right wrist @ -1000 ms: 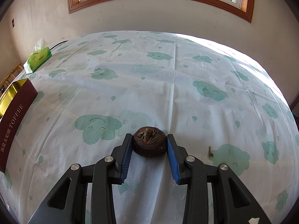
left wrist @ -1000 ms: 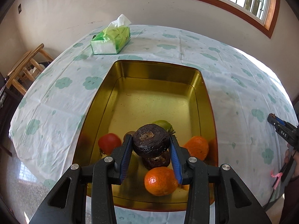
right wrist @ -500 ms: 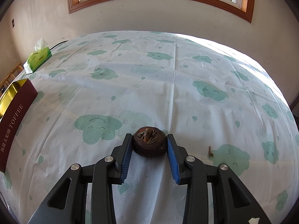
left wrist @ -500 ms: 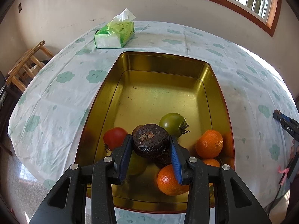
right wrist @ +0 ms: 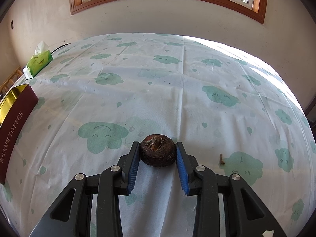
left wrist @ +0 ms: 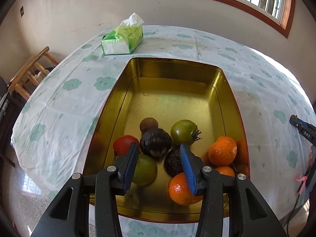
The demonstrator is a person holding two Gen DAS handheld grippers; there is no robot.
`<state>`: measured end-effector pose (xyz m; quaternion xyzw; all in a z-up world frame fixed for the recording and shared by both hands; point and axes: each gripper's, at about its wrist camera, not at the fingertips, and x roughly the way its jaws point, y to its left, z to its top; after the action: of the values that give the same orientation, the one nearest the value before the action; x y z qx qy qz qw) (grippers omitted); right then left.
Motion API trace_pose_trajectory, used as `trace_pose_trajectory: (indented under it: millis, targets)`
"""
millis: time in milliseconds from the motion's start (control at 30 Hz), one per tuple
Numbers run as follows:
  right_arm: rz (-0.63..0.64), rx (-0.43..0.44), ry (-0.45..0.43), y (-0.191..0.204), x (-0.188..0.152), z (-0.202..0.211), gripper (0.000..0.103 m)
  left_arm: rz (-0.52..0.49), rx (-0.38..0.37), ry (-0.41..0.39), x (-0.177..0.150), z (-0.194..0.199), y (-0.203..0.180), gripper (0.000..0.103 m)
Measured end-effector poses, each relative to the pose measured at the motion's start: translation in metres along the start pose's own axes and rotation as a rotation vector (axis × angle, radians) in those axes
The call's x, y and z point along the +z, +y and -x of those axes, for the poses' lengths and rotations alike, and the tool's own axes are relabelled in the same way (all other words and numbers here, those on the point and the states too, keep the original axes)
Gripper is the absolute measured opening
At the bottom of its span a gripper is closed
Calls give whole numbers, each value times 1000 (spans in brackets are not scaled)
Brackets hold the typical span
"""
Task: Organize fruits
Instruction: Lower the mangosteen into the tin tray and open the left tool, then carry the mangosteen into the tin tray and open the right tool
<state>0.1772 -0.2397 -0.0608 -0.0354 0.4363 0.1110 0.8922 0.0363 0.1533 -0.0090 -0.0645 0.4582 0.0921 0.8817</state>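
Note:
In the left wrist view my left gripper (left wrist: 159,147) is open above the near end of a gold tin (left wrist: 173,67). A dark brown round fruit (left wrist: 156,143) sits blurred just beyond its fingertips, free of the pads, among a red tomato (left wrist: 123,144), green tomatoes (left wrist: 183,131), oranges (left wrist: 223,150) and another dark fruit (left wrist: 173,163). In the right wrist view my right gripper (right wrist: 157,150) is shut on a dark brown round fruit (right wrist: 157,152) resting on the tablecloth.
A green tissue box (left wrist: 122,40) stands beyond the tin and also shows in the right wrist view (right wrist: 37,63). The tin's red side (right wrist: 13,126) lies far left of the right gripper. A wooden chair (left wrist: 29,73) stands off the table's left. A small twig (right wrist: 221,159) lies on the cloth.
My left gripper has opened and let go of the dark fruit, which has dropped among the fruit in the tin. The right gripper has not moved.

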Motion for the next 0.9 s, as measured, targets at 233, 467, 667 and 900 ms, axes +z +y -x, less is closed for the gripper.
trace_pose_trajectory:
  millis: [233,467,667,900]
  targets:
    - [-16,28,-22,6,4,11,33,23,-8,-11,-4,7,2,50]
    - [26,119,-46,41,14,28,33,46,-10,-27,-8,17,6,52]
    - [144,269,-62,117,22,43,33,71,19,-58,-11,33,17,60]
    - [294,442,-71,211,23,62,33,110,52,-66,-20,47,37,64]
